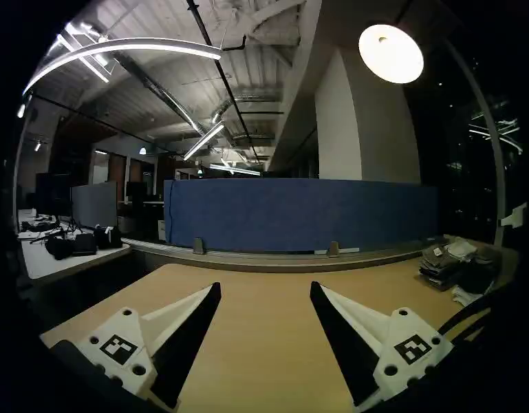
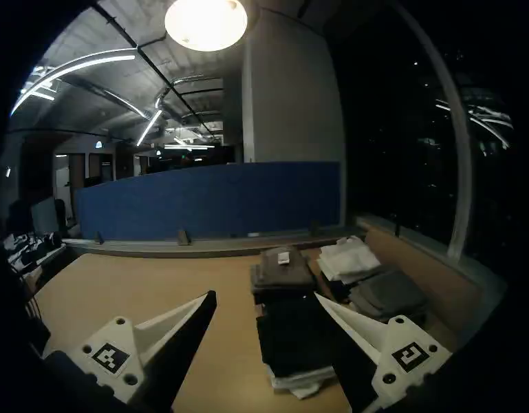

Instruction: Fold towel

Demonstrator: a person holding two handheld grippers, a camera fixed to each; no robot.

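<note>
Folded towels lie in stacks at the right end of the wooden table (image 2: 126, 289). In the right gripper view a dark stack (image 2: 292, 330) sits nearest, a brown-grey stack (image 2: 283, 268) behind it, white towels (image 2: 348, 259) and grey ones (image 2: 388, 292) farther right. My right gripper (image 2: 264, 299) hovers open just before the dark stack, nothing between its fingers. In the left gripper view the same stacks (image 1: 457, 265) show small at the far right. My left gripper (image 1: 265, 289) is open over bare tabletop (image 1: 264, 330).
A blue partition (image 1: 292, 213) runs along the table's back edge. A second desk with dark bags and monitors (image 1: 71, 241) stands to the left. A dark window wall with a low ledge (image 2: 429, 255) bounds the right side.
</note>
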